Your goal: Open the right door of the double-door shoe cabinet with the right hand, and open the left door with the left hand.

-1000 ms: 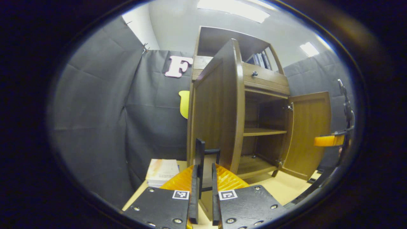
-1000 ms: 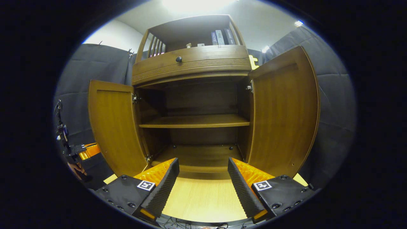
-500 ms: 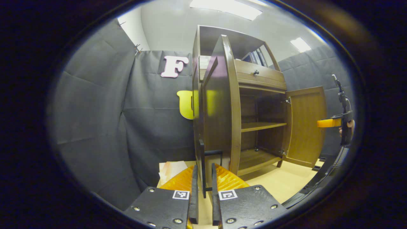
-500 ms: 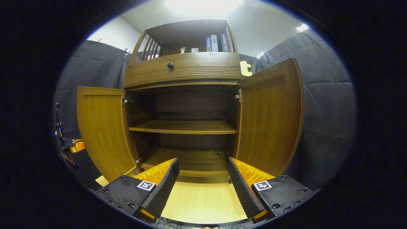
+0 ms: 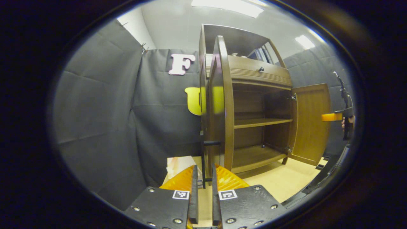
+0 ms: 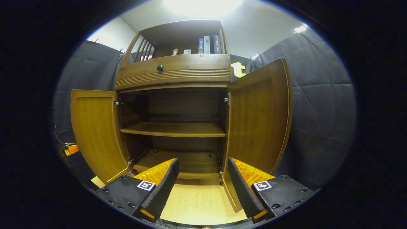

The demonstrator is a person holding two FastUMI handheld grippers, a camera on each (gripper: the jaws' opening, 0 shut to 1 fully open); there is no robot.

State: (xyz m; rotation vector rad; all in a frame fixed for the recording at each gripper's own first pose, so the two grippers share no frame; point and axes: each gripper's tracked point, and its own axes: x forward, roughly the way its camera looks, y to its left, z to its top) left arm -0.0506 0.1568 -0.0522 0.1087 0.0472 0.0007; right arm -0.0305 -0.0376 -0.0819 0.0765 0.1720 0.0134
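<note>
Over the last second the left door (image 5: 219,105) has swung from a partly open angle to nearly edge-on in the left gripper view, so it now stands about square to the cabinet front. The left gripper (image 5: 203,197) keeps its fingers close together around the door's thin black handle (image 5: 203,162); the bar runs down into the narrow gap between them, but whether both pads actually press on it cannot be told.

In the right gripper view the right gripper (image 6: 202,184) has backed a little away from the shoe cabinet (image 6: 173,70), its fingers spread wide with nothing between them. The right door (image 6: 259,117) stands open beside it, on the right of the cupboard space.

With both doors swung out, the task looks essentially finished; what seems left is for the left gripper to release the handle.

The lower compartment is bare: one middle shelf (image 6: 175,129) and a bottom board, nothing on either. The open top shelf holds a few upright books (image 6: 208,44) and some small pale objects too small to identify. A drawer with a dark knob (image 6: 159,67) sits closed between. Left of the cabinet, a stack of papers (image 5: 179,163) lies on the pale floor.
</note>
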